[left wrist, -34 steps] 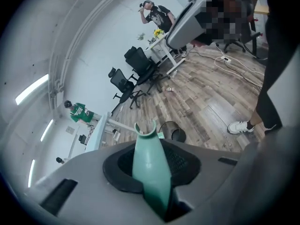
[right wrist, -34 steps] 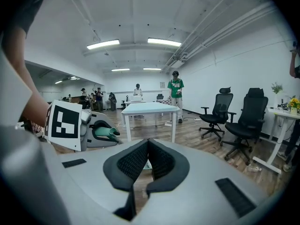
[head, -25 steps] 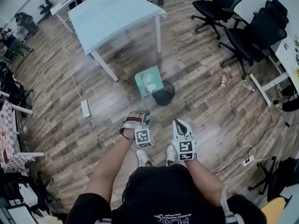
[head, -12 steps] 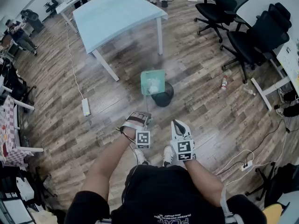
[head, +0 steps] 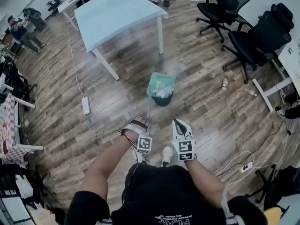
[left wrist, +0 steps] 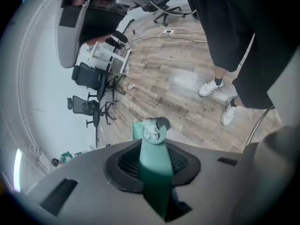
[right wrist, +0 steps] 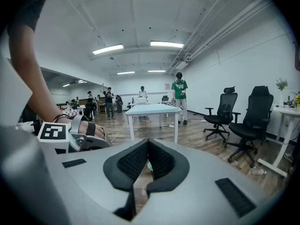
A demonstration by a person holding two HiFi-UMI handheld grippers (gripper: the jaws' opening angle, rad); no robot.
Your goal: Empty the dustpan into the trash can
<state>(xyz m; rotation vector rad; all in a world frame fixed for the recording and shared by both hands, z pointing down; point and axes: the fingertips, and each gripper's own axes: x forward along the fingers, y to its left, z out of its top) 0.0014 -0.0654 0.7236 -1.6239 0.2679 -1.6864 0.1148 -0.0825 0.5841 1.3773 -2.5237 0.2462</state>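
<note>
Dustpan [head: 161, 83] check-in: it's the green one on the long thin handle [head: 149, 108], and from where I look down the pan end sits right over the black trash can [head: 163, 100], covering most of the opening. I can't tell whether it's touching the rim. There's a wad of crumpled white paper [head: 161, 90] lying in the pan. My left gripper [head: 142, 124] is clamped on the near end of the handle, with the green bar running straight up between the pads and the jaws only a little apart around it. My right gripper [head: 178, 124] is just beside the left one, holding nothing, with its pads pressed together at the tips. It's aimed out across the room rather than down. My white sneakers [head: 166, 154] show just under the two grippers. Around me on the wood floor [head: 211, 121]: a light blue table [head: 119, 11] past the can, black office chairs [head: 262, 36] off to the right, a power strip [head: 86, 106] on the left, and a small bottle [head: 225, 82] lying near the chairs.
</note>
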